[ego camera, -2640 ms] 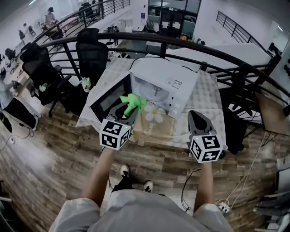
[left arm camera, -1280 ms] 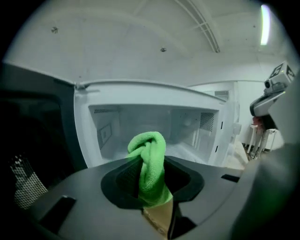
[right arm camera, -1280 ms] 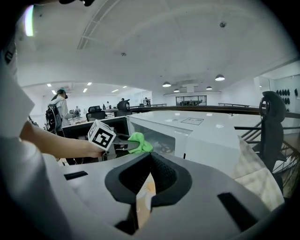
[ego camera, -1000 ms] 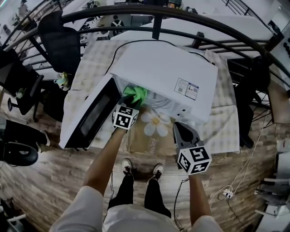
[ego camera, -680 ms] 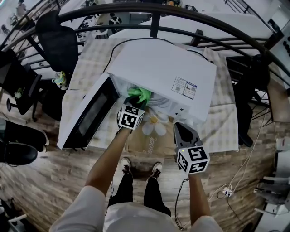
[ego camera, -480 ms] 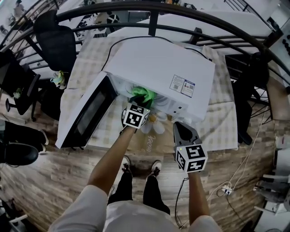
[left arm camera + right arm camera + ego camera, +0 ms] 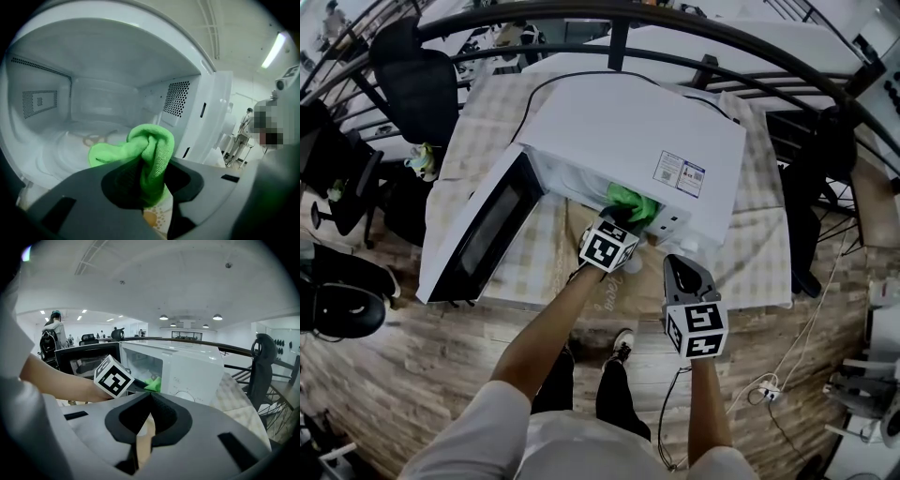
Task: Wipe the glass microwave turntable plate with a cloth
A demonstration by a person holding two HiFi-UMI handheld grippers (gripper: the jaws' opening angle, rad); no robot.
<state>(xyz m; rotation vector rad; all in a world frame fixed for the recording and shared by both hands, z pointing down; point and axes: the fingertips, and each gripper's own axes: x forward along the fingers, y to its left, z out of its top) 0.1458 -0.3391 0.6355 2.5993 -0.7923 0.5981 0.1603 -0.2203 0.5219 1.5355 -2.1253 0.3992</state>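
My left gripper (image 7: 623, 217) reaches into the mouth of the white microwave (image 7: 637, 141) and is shut on a bunched green cloth (image 7: 634, 202). In the left gripper view the cloth (image 7: 149, 152) sticks up between the jaws of the left gripper (image 7: 143, 174), just above the near right part of the cavity floor. The glass turntable plate (image 7: 70, 140) lies on that floor, left of and behind the cloth. The microwave's top hides the plate in the head view. My right gripper (image 7: 682, 268) hangs in front of the control panel, shut on nothing. The right gripper view shows its jaws (image 7: 149, 397) closed, with the cloth (image 7: 153, 382) beyond.
The microwave door (image 7: 478, 239) stands open to the left. The microwave sits on a table with a checked cloth (image 7: 759, 253). A black railing (image 7: 581, 19) runs behind the table, and an office chair (image 7: 412, 75) stands at the far left. Wooden floor lies below.
The left gripper has carried the green cloth rightward along the microwave's opening and deeper in. The right gripper has stayed in front of the control panel.
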